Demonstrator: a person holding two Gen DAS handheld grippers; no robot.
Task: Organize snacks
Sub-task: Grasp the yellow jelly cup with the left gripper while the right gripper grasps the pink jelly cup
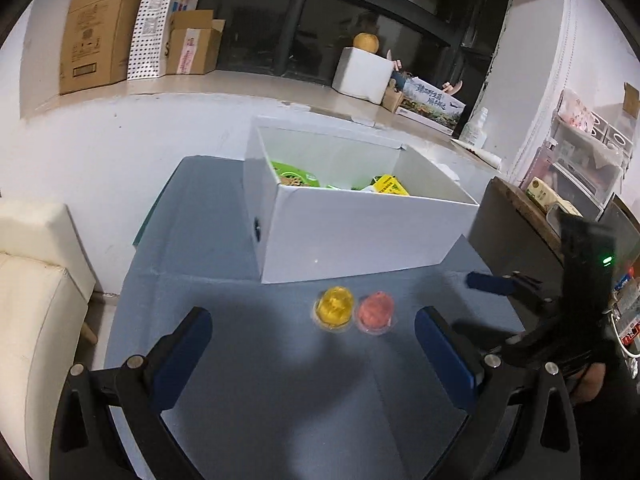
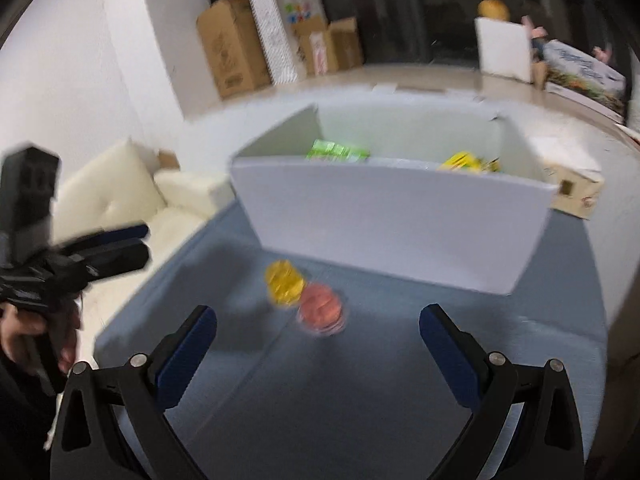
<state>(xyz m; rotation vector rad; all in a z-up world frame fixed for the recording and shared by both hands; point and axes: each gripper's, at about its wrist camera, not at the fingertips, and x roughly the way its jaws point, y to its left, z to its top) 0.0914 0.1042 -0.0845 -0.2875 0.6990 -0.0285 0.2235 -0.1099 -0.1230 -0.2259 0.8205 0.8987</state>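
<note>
White walls (image 1: 120,152), dark window (image 1: 320,28) above a ledge (image 1: 240,84) — cardboard boxes (image 1: 100,28), cream sofa (image 1: 36,280)

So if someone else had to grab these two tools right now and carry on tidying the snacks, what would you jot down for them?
Left hand-held gripper: open, empty, above the blue table, aimed at the two cups.
Right hand-held gripper: open, empty, also facing the cups; its view is blurred.
Yellow jelly cup and pink jelly cup: side by side on the table, just in front of the white box.
Done: green packet and yellow packet already lie in the box.
Left: pick up both cups and put them in the box.
</note>
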